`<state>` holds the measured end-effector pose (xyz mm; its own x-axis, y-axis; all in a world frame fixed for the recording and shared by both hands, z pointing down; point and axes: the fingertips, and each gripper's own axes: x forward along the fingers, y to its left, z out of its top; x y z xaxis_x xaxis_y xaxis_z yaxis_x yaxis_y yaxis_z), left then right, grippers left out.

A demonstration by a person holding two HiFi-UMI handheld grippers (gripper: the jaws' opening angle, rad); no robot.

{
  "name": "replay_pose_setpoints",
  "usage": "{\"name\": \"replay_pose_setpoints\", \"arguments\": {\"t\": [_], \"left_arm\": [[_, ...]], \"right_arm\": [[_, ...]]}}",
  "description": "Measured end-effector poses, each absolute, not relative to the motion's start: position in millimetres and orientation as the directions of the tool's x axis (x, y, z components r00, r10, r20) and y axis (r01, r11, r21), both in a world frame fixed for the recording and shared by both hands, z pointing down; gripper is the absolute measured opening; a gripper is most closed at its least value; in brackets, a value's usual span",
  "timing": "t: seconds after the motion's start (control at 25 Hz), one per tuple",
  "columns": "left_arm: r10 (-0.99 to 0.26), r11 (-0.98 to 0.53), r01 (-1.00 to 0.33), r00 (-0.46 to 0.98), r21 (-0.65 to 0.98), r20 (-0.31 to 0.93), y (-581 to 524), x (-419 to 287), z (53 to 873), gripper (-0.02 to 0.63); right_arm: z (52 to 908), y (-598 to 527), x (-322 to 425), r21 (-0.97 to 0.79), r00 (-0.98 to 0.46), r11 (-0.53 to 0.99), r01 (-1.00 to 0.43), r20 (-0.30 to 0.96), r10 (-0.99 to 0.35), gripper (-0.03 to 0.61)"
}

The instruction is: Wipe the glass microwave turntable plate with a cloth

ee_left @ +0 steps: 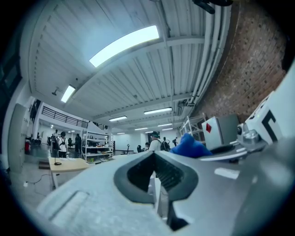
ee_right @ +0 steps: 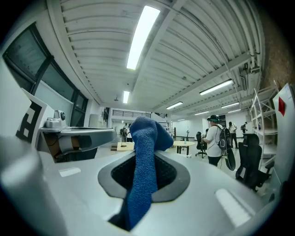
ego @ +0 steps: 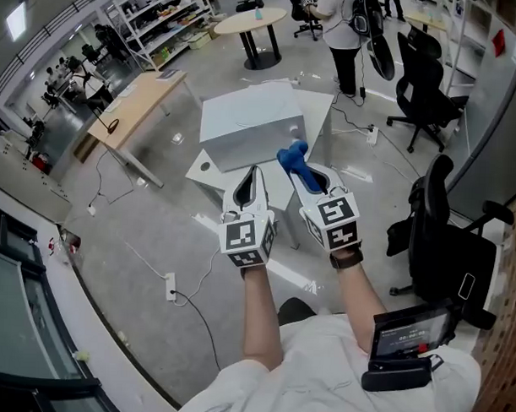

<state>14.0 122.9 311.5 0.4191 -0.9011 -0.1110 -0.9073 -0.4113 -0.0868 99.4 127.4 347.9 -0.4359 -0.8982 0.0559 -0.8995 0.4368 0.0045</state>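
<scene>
- Where the right gripper clamps it, the cloth shows as a deep blue strip of nubbly weave. It is pinched between the dark pads and bunched into a rounded wad past the jaw tips.
- Left gripper: jaws drawn together with nothing between them. It is held just beside the right gripper, and both marker cubes face the person.
- Hidden parts: the cloth's near end drops into the dark slot between the right gripper's jaws. From the left gripper view only the bunched top of the cloth shows.
- The glass turntable plate cannot be made out in any view. A white box sits beyond both sets of jaw tips, and only its top and one side are visible.
- Count: two grippers, one cloth, one white box. Two black office chairs stand on the right gripper's outer side.
</scene>
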Motion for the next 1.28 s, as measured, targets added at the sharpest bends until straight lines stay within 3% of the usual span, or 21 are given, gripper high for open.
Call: {"name": "replay_pose_setpoints", "arguments": {"t": [0.92, 1.28], "left_arm": [[-0.861, -0.489, -0.871, 0.491, -0.054, -0.130, -120.8, 11.9, 336.6, 0.003], [-0.864, -0.496, -0.868, 0.496, -0.027, -0.088, -234.1, -28.0, 329.9, 0.003]], "right_arm": [[370.2, -99.0, 81.2, 0.057, -0.388, 0.392, -0.918, 0.061, -0.919, 0.064], [363.3, -210.7, 51.0, 0.057, -0.363, 0.371, -0.927, 0.111, -0.925, 0.064]]}}
